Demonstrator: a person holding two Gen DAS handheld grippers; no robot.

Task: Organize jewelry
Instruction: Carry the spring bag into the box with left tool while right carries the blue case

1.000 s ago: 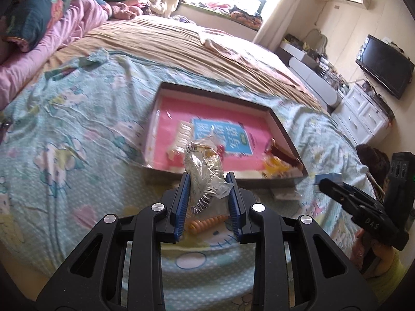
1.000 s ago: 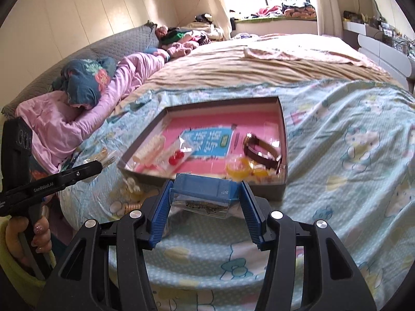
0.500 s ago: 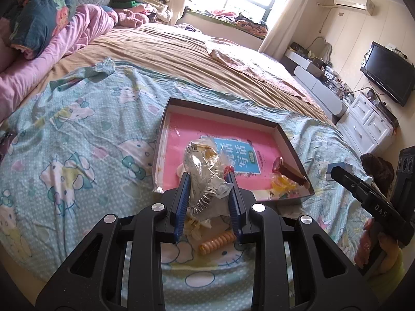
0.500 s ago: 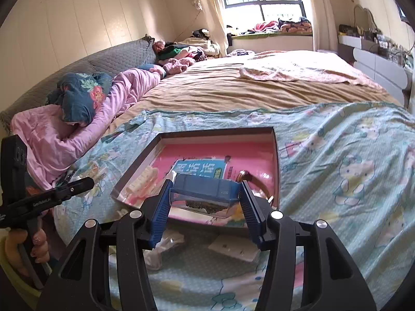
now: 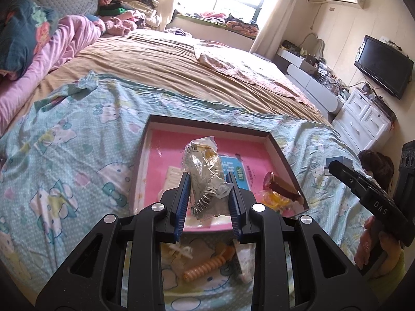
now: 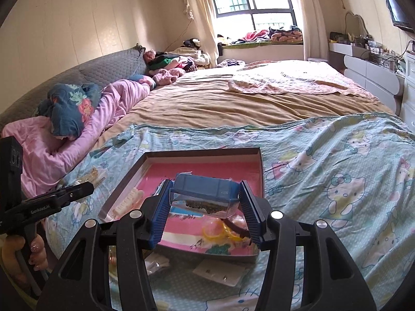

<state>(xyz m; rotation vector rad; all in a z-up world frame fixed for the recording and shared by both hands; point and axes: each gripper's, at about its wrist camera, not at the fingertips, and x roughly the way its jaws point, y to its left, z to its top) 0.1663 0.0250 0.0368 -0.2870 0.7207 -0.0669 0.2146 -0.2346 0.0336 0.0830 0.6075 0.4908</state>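
My left gripper (image 5: 207, 194) is shut on a clear plastic bag of silver jewelry (image 5: 203, 173), held above the near part of a shallow dark box with a pink floor (image 5: 207, 127). My right gripper (image 6: 205, 207) is shut on a small clear case with a blue lid (image 6: 205, 191), held over the same box (image 6: 202, 153). In the box lie a brown-strapped watch (image 5: 280, 185), yellow rings (image 6: 216, 230) and a white comb-like piece (image 6: 129, 199). An orange coiled band (image 5: 205, 267) and white packets (image 6: 220, 272) lie on the sheet before the box.
The box sits on a Hello Kitty sheet (image 6: 337, 181) on a wide bed with a tan blanket (image 6: 233, 103). Pink bedding and a blue pillow (image 6: 70, 106) lie left. White drawers (image 5: 363, 119) and a TV (image 5: 384, 62) stand right.
Both grippers have risen and moved forward over the box, each still holding its item. The box now lies lower and closer beneath them.
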